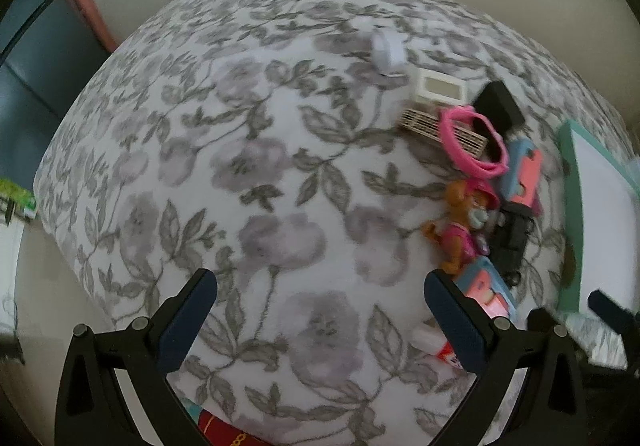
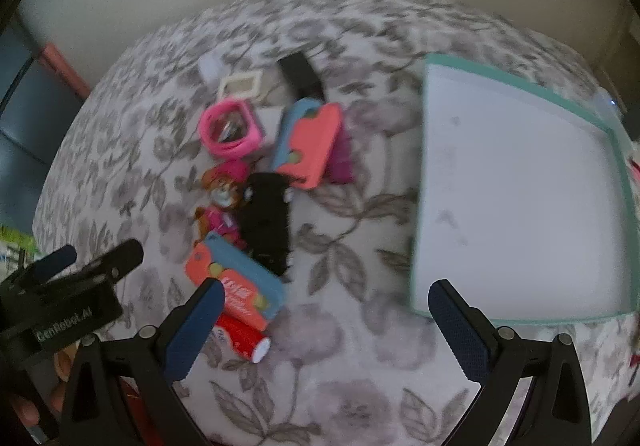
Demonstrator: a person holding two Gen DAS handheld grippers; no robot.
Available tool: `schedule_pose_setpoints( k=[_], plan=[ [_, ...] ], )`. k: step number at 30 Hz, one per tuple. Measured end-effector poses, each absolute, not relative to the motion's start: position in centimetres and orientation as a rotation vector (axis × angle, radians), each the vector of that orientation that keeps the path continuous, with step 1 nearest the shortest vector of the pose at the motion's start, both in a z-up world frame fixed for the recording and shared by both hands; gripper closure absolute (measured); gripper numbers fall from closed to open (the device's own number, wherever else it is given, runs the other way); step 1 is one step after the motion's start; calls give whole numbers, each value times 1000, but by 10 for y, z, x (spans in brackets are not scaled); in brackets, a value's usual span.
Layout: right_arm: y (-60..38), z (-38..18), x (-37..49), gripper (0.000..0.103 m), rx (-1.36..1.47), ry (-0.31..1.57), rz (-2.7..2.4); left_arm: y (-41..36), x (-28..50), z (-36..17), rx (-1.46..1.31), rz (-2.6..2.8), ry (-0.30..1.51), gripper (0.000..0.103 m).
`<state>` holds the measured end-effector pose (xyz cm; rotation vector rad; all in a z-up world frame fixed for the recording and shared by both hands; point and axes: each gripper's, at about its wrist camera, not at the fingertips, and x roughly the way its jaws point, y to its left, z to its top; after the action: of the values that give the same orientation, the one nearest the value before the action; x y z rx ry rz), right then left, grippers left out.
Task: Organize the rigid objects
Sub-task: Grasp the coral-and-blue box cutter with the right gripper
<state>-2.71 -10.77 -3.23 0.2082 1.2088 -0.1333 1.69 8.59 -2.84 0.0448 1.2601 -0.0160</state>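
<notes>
Rigid items lie in a cluster on a floral cloth [image 1: 260, 173]: a pink square bangle [image 2: 232, 129], a brown toy figure in pink [image 2: 220, 201], a black rectangular block [image 2: 266, 221], two blue-and-coral cases [image 2: 308, 141] [image 2: 236, 278], a red cylinder [image 2: 244, 338], a white frame [image 1: 440, 87] and a slatted beige piece [image 1: 424, 123]. A teal-rimmed white tray [image 2: 520, 197] lies to the right. My left gripper [image 1: 320, 286] hovers open over bare cloth, left of the cluster. My right gripper [image 2: 326, 296] stands open between the cluster and the tray, holding nothing.
A white rounded object [image 1: 386, 51] and a black box [image 1: 498, 101] sit at the far side of the cluster. The cloth's edge curves away on all sides, with pale floor beyond. A dark cabinet [image 1: 32, 57] stands at the left. The left tool's body [image 2: 60, 302] shows at the right view's lower left.
</notes>
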Motion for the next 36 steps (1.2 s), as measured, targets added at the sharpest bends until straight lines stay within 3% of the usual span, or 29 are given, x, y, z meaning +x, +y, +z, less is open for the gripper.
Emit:
schedule_pose_setpoints(
  k=[12, 22, 24, 29, 36],
  plan=[
    [-61, -66, -4, 1, 68, 1297, -43, 108, 28, -39, -32, 61, 1264, 0],
    [-48, -87, 7, 18, 57, 1308, -11, 99, 30, -51, 7, 38, 1307, 0],
    [-49, -86, 6, 28, 64, 1299, -3, 96, 31, -52, 25, 31, 1317, 0],
    [-47, -77, -1, 38, 87, 1297, 14, 88, 28, -51, 53, 20, 1333, 0],
    [-60, -77, -6, 38, 138, 1307, 13, 76, 21, -47, 85, -9, 1355, 0]
  ],
)
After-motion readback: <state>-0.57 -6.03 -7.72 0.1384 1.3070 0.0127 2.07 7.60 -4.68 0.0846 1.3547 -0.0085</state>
